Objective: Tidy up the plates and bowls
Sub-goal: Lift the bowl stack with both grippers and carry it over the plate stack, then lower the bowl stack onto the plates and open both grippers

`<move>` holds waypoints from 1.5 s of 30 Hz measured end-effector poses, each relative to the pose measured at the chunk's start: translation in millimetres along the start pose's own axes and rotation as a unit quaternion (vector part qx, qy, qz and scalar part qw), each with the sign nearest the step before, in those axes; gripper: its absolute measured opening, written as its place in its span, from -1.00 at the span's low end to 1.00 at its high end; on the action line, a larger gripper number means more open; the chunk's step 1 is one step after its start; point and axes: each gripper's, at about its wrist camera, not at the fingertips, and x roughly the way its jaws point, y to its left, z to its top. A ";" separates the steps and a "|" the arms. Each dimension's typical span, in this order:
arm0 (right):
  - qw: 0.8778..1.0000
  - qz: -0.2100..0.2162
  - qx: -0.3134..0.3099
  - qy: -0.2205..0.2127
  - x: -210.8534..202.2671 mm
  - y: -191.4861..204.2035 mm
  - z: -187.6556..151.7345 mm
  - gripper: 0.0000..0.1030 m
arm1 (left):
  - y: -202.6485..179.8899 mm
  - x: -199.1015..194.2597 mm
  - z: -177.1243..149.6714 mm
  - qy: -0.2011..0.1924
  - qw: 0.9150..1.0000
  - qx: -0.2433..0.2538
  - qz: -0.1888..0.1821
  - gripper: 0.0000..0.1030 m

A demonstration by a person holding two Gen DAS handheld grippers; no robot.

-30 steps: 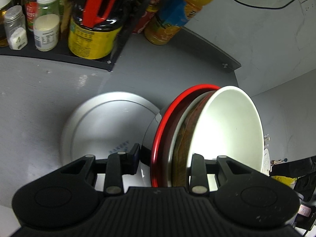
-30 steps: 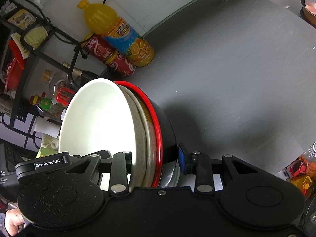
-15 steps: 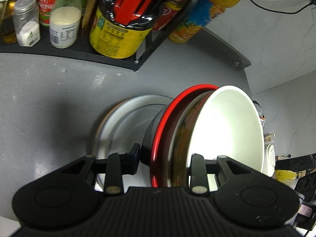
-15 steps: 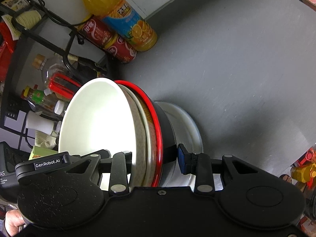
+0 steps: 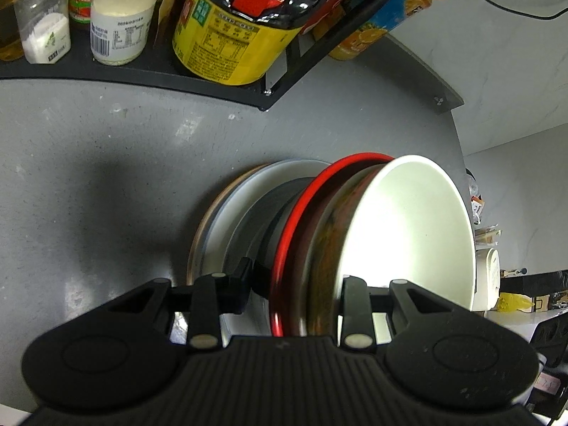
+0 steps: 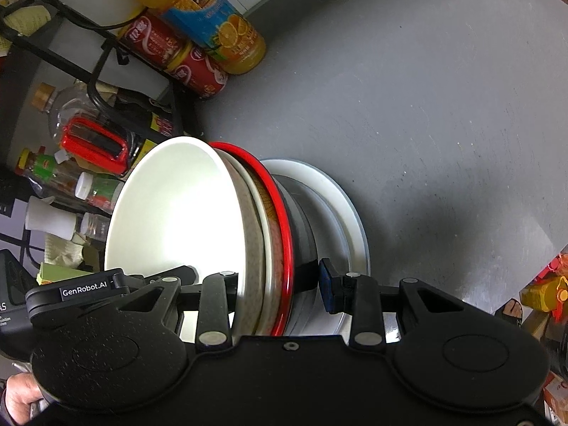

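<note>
A nested stack of bowls, white bowl (image 5: pixel 408 234) on top, a brown patterned one and a red-rimmed black one (image 5: pixel 301 223) below, is held between both grippers. My left gripper (image 5: pixel 294 280) is shut on one side of the stack, my right gripper (image 6: pixel 277 277) on the opposite side (image 6: pixel 177 213). The stack sits just over, or touching, a white plate (image 5: pixel 227 220) on the grey counter; the plate also shows in the right wrist view (image 6: pixel 340 198). A brown rim shows under the plate.
A black rack (image 5: pixel 142 74) with jars and a yellow-labelled bottle (image 5: pixel 230 42) stands at the counter's back. An orange juice bottle (image 6: pixel 213 25) and red cans (image 6: pixel 177 60) stand beside it. The counter edge (image 5: pixel 458 163) runs along the right in the left wrist view.
Both grippers carried the bowl stack over and down onto the white plate; the plate now lies directly beneath the stack, and the rack looms closer.
</note>
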 end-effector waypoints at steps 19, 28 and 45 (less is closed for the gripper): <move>1.000 -0.005 0.007 -0.003 1.1 4.2 -1.3 -0.18 | -4.4 10.0 0.7 -0.009 1.000 0.007 0.020 -0.32; 0.999 -0.018 0.006 -0.032 -21.7 6.3 -4.8 0.02 | -23.9 -1.8 -4.1 -0.036 0.997 0.049 0.053 -0.02; 0.990 -0.067 -0.042 -0.120 -98.0 -20.5 -35.1 0.89 | -60.3 -42.8 -47.8 -0.091 0.985 0.117 0.090 0.51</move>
